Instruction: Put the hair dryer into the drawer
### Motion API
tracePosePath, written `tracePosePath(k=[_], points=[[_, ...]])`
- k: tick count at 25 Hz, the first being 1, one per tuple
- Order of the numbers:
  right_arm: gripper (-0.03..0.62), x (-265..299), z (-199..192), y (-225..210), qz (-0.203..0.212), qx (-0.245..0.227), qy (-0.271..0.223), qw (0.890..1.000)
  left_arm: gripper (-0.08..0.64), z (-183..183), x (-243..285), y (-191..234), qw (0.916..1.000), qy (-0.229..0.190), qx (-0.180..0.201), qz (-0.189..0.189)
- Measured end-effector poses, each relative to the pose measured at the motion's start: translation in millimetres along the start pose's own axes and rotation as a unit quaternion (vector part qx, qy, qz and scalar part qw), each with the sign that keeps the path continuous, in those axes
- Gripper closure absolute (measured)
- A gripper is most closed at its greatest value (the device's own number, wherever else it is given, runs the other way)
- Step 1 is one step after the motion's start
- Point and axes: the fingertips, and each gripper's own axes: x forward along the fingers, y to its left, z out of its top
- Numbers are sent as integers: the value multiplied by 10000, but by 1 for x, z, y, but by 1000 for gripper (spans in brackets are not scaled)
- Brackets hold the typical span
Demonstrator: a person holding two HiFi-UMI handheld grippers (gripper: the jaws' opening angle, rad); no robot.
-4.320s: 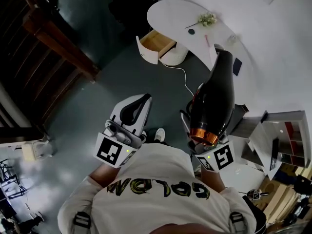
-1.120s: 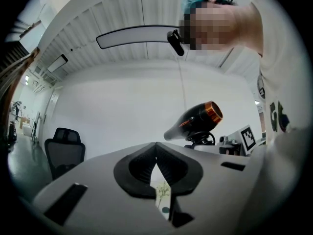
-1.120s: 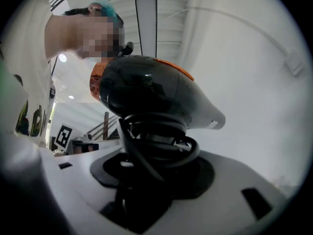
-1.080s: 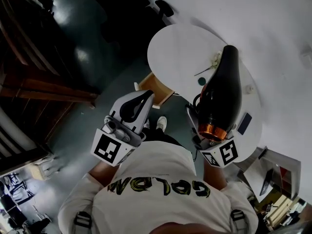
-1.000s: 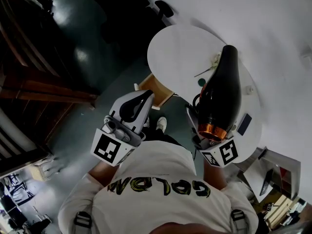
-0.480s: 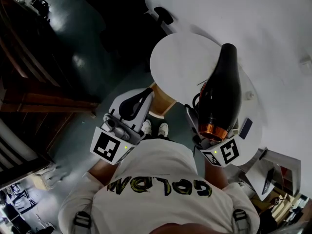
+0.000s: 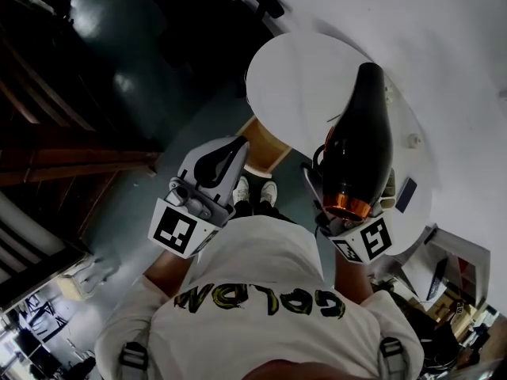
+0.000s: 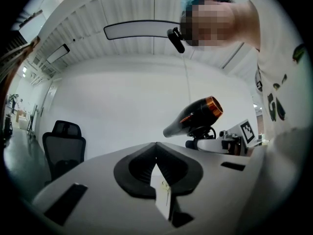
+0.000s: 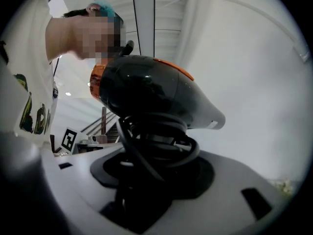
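Observation:
A black hair dryer [image 7: 358, 145] with an orange ring at its back end stands up from my right gripper [image 9: 156, 153], nozzle pointing away from me. The jaws are shut on its handle, which has the black cord wound round it [image 9: 157, 140]. The dryer hangs over the near edge of the round white table [image 7: 297, 70]. The open drawer [image 7: 265, 142], with a wooden inside, sticks out under the table's near left rim. Just left of the drawer is my left gripper [image 7: 238, 145], shut and holding nothing. The dryer [image 8: 195, 115] also shows in the left gripper view.
A black office chair [image 7: 265, 2] stands beyond the table. Dark wooden railings [image 7: 71, 133] run along the left over a dark floor. The person's shoes [image 7: 253, 190] show between the grippers, right before the drawer. Shelving [image 7: 444, 267] stands at the lower right.
Both grippers have come nearer to the table. The drawer now lies close between them, with its left part behind the left gripper. The dryer stays held the same way.

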Motion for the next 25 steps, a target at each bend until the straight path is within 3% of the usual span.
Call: tracePosePath(k=[13,25], points=[[345,-12,-79,11,164,442,736,9962,549,-74,-16,-5,9968,681,-397,-147],[345,-19,-161,28,509,854,1493,9838,549,-149,-30,3,9899,1190,-734,-218]])
